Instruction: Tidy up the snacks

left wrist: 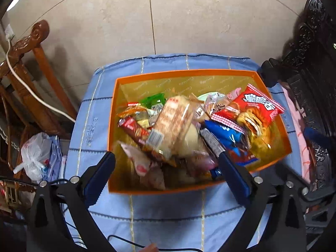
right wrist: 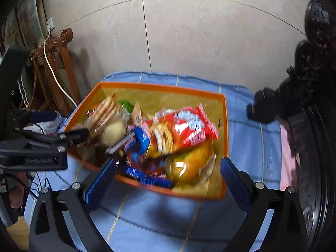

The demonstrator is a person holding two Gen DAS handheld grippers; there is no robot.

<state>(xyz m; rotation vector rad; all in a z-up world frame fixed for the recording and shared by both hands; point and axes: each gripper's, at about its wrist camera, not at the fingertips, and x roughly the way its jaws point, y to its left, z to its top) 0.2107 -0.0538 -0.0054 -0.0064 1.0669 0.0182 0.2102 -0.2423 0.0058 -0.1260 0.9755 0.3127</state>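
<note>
Hovering over the orange box point(left wrist: 117, 130) on the blue-clothed counter point(left wrist: 163, 212), our left hand-held gripper point(left wrist: 167, 161) and right hand-held gripper point(right wrist: 168, 168) both gape empty. Snacks point(left wrist: 174, 124) lie heaped inside; we judge the open jaws ready for picking.

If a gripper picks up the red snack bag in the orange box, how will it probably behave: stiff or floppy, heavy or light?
The red snack bag looks puffy and sits on top of the pile, so it is probably light. Its glossy film may slip and crumple between the fingers. It pictures pastries, so the contents are probably fragile.
</note>
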